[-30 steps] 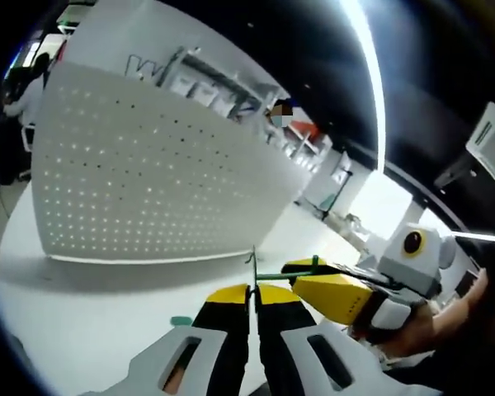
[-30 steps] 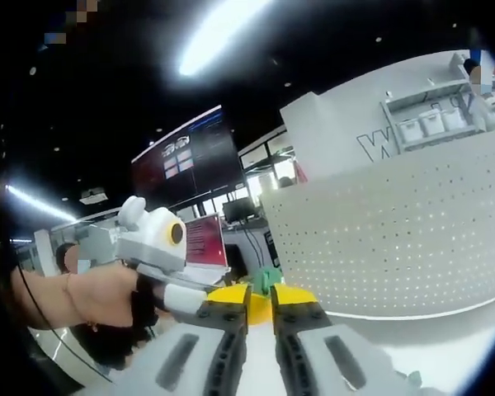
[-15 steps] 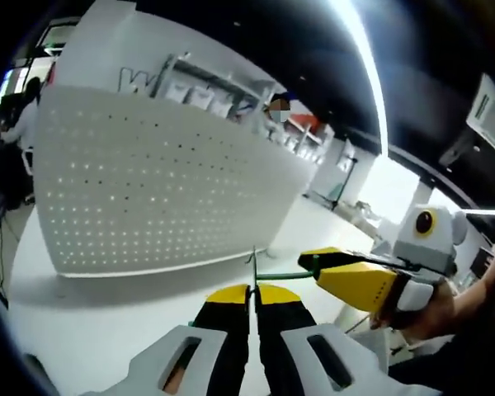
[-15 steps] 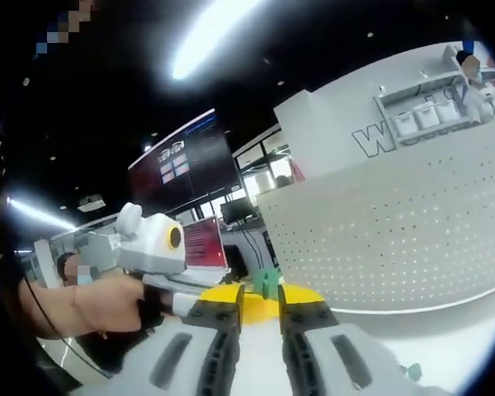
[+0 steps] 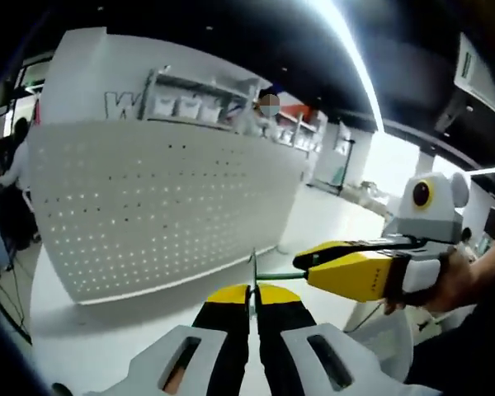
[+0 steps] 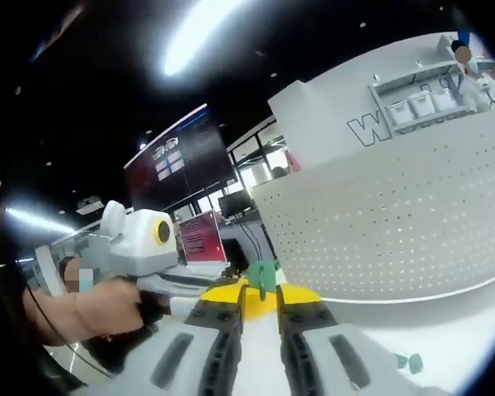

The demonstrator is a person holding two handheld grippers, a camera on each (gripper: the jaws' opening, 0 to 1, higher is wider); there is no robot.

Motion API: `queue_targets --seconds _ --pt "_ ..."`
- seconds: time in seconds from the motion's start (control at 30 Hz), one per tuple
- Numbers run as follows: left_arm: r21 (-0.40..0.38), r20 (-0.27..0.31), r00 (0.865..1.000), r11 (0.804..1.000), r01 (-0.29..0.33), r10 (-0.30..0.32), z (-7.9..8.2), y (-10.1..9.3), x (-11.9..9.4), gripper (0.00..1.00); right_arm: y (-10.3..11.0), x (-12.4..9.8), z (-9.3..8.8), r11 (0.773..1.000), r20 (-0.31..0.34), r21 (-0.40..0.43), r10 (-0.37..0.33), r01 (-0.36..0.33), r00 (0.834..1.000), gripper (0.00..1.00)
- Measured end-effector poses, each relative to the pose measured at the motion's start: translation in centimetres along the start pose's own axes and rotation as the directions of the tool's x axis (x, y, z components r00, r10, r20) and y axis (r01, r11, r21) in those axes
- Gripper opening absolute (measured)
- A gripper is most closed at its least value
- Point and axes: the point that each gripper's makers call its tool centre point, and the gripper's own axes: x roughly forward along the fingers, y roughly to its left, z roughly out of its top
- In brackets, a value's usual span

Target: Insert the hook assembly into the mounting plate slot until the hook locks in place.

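Up in the air, the left gripper (image 5: 252, 299) had its jaws pressed together on a thin metal plate (image 5: 252, 276), whose edge stood up at 12 o'clock from the yellow tips. In the left gripper view, the right gripper (image 5: 307, 262) reached in from 3 o'clock, its yellow jaws clamped on a green hook (image 5: 279, 275) whose thin rod ran level toward the plate and met it just above the left jaws. A hand (image 5: 454, 280) gripped the right tool at the 3 o'clock edge.

In the right gripper view, the green hook (image 6: 266, 276) stuck up between the closed yellow jaws of the right gripper (image 6: 261, 303), with the left gripper (image 6: 200, 293) coming in from 9 o'clock, held by a hand (image 6: 95, 309). Behind everything stood a white pegboard (image 5: 161, 202) on the white counter (image 5: 132, 342). Two small green bits (image 6: 408, 361) lay on the counter (image 6: 445, 330) at 4 o'clock, well apart from the jaws.
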Motion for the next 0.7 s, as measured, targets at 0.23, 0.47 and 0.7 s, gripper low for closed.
queue_targets --seconds 0.23,0.47,0.7 --pt "0.049 0.005 1.0 0.999 -0.011 0.011 0.1 0.0 -0.1 0.01 0.2 1.0 -0.3 0.999 -0.008 0.032 0.014 -0.014 1.0 0.09" --pt "0.077 0.018 0.999 0.997 -0.029 0.027 0.4 0.1 -0.5 0.01 0.3 1.4 -0.2 0.996 -0.008 0.089 0.029 -0.028 1.0 0.07" --pt "0.134 0.034 0.998 0.99 -0.048 0.044 0.8 0.3 -0.6 0.01 0.3 1.4 -0.1 0.987 0.003 0.154 0.043 -0.043 0.999 0.04"
